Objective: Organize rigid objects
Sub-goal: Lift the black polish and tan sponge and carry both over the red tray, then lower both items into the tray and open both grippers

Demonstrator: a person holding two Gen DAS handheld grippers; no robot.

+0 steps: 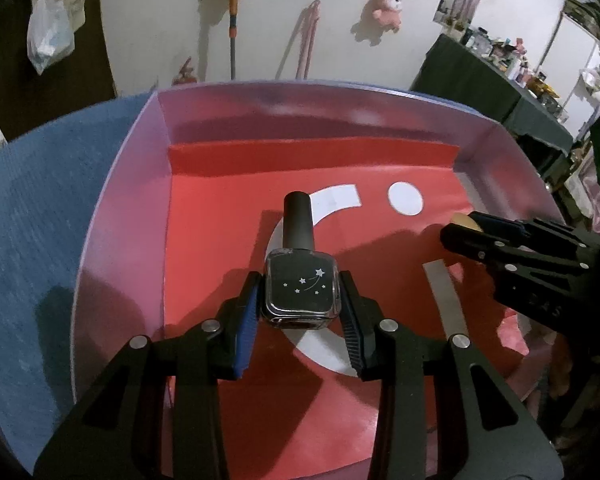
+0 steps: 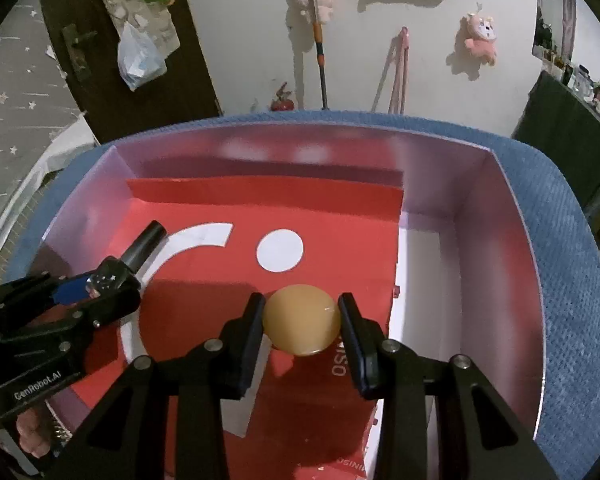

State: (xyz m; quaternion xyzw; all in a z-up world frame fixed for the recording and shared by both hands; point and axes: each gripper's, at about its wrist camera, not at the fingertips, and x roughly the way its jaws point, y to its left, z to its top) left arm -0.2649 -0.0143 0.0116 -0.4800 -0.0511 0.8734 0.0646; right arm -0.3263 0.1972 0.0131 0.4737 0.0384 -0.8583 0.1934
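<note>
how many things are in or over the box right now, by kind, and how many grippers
Dark square glass nail polish bottle with black cap: 1, held by the left gripper
Round tan ball: 1, held by the right gripper
Black two-finger grippers: 2
Pale pink box with red paper lining: 1
Total: 5

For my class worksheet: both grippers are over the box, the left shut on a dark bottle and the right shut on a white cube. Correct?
One error: the right gripper holds a tan ball, not a white cube, as the right wrist view shows. The left gripper does grip the dark bottle over the box.
</note>
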